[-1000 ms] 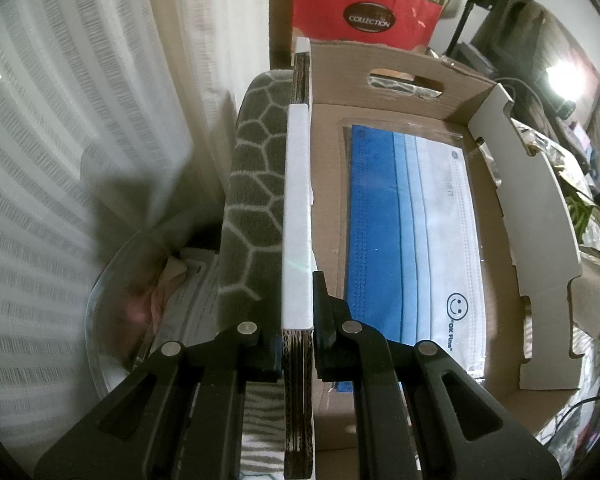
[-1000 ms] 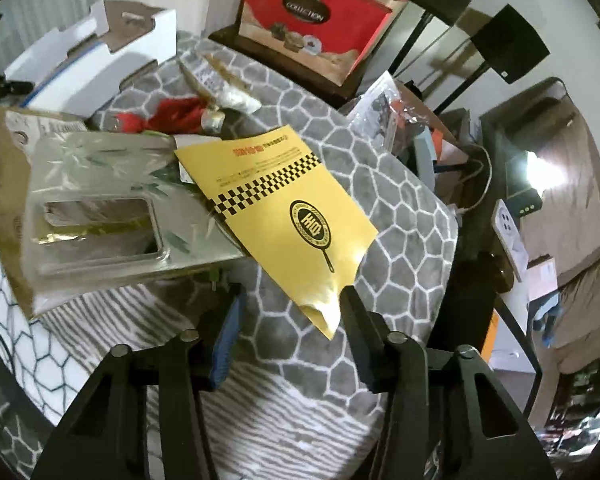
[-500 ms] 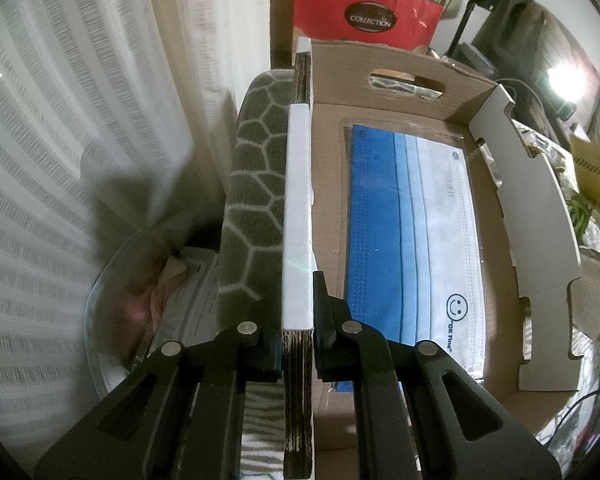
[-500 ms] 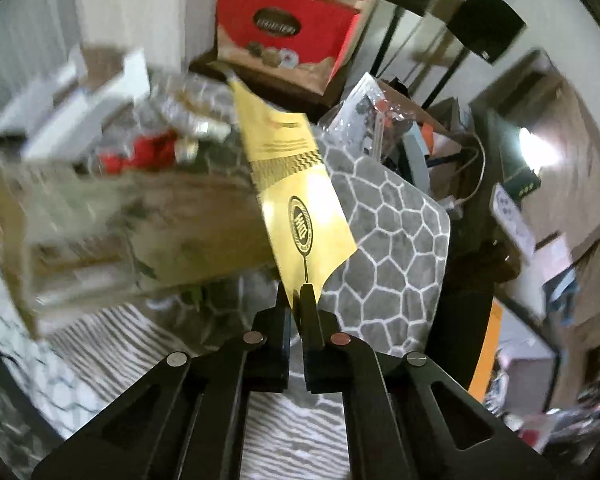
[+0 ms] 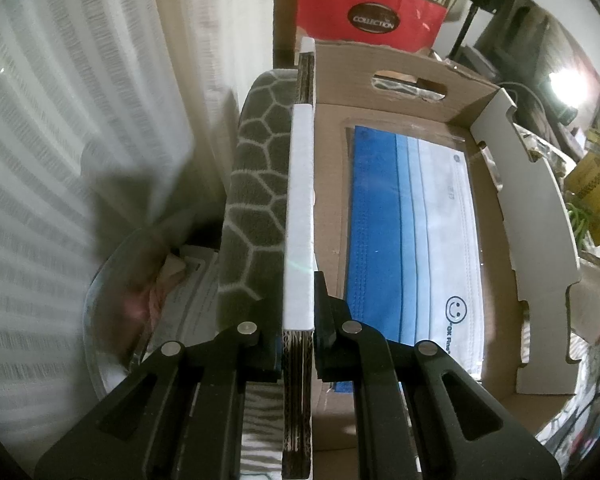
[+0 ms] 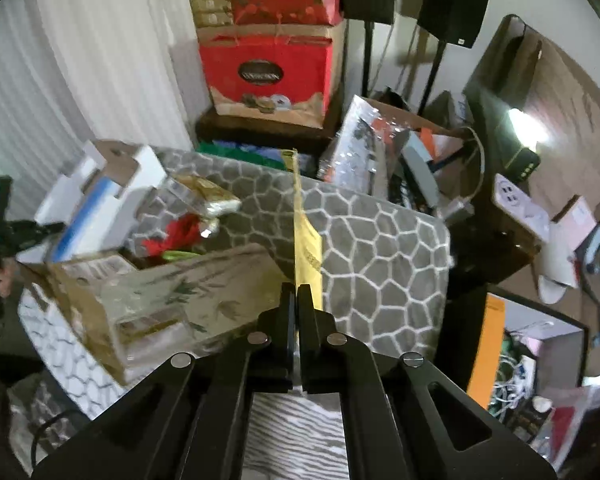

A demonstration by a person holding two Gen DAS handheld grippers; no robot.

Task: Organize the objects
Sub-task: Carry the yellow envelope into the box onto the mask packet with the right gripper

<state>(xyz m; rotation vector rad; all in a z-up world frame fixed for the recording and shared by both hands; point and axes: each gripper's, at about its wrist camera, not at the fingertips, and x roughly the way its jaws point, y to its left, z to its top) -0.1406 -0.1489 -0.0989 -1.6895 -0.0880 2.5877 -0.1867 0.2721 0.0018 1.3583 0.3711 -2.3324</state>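
Observation:
My left gripper (image 5: 298, 312) is shut on the left wall of an open cardboard box (image 5: 328, 168), pinching its white-topped edge. Inside the box lies a clear pack of blue and white face masks (image 5: 412, 232). My right gripper (image 6: 297, 292) is shut on the corner of a yellow packet (image 6: 308, 240), which hangs edge-on above the grey honeycomb-patterned cushion (image 6: 380, 248). The same packet (image 5: 596, 184) shows at the far right of the left wrist view. The box (image 6: 100, 204) appears at the left of the right wrist view.
A flat clear-wrapped package (image 6: 168, 304) and red and green clutter (image 6: 172, 240) lie on the cushion between box and packet. A red gift bag (image 6: 268, 76) stands behind. A power strip (image 6: 520, 208), cables and boxes crowd the right. White curtain (image 5: 80, 120) hangs at the left.
My right gripper closed on the yellow packet's corner and lifted it off the cushion, turning it edge-on. The left gripper kept its hold on the box wall without moving.

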